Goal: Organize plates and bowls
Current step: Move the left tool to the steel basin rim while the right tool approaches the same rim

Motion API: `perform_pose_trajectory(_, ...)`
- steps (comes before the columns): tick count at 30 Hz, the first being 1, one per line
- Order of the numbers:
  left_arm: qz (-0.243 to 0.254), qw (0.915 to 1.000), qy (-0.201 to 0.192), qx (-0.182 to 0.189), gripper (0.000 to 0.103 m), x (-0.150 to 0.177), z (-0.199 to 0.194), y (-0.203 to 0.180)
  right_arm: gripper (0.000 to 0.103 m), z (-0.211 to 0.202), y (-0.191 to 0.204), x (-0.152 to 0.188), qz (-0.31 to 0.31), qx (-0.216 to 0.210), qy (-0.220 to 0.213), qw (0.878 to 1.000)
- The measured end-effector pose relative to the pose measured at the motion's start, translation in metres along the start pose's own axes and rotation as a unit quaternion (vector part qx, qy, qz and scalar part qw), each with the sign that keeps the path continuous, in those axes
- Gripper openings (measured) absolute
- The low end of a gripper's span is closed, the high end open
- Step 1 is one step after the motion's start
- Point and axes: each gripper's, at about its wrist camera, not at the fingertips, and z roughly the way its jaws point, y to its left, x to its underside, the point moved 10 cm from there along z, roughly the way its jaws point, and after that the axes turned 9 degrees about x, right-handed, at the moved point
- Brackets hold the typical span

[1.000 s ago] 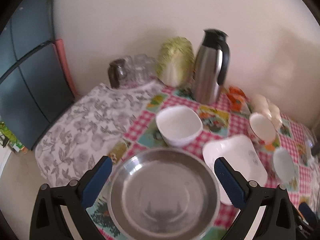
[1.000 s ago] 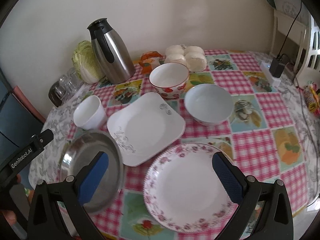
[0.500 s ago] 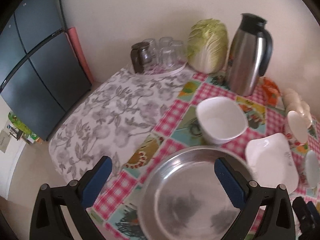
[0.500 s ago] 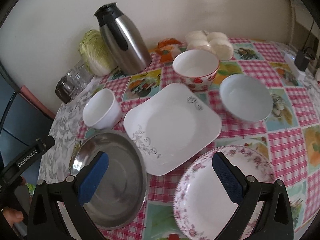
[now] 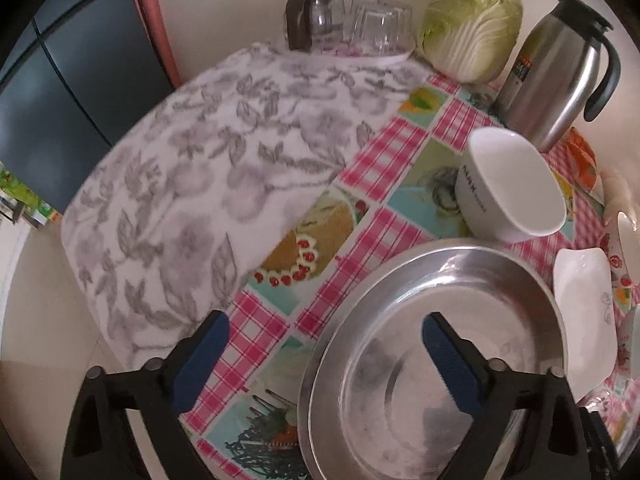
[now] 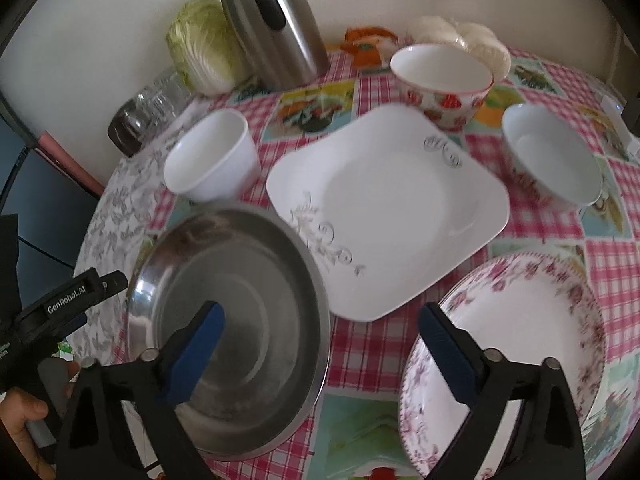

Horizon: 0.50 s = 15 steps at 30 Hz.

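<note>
Steel pan [image 6: 240, 300] lower left of the right wrist view, empty, upright. Square white plate [image 6: 392, 208] centre, just beside it. Floral round plate [image 6: 532, 328] lower right. White bowl [image 6: 212, 160] upper left; red-flowered bowl [image 6: 440, 76] top; pale bowl [image 6: 556, 156] right. All empty.

The setting was a home dining area. A tabletop [image 6: 608, 280] carried a pink checked food-print cloth, a steel thermos jug [image 6: 276, 20], a cabbage [image 6: 202, 44], upturned glasses [image 5: 360, 20], plates and bowls against a plain wall; a dark refrigerator [image 5: 72, 80] stood left.
</note>
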Motion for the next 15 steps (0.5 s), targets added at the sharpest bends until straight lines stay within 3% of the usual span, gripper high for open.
perform_pose_trajectory(5, -0.016, 0.9997, 0.013, 0.012, 0.084, 0.005, 0.009, 0.008, 0.082, 0.009, 0.003, 0.010, 0.004, -0.003, 0.016, 1.000)
perform_pose_trajectory(11, -0.023, 0.9989, 0.033, 0.025, 0.072, 0.011, 0.019, 0.009, 0.060, 0.020, 0.004, 0.020, 0.012, -0.019, 0.043, 0.999)
perform_pose_trajectory(15, -0.017, 0.9982, 0.056, 0.012, 0.060, 0.018, 0.031, 0.008, 0.041, 0.027, 0.008, 0.027, 0.015, -0.035, 0.060, 0.997)
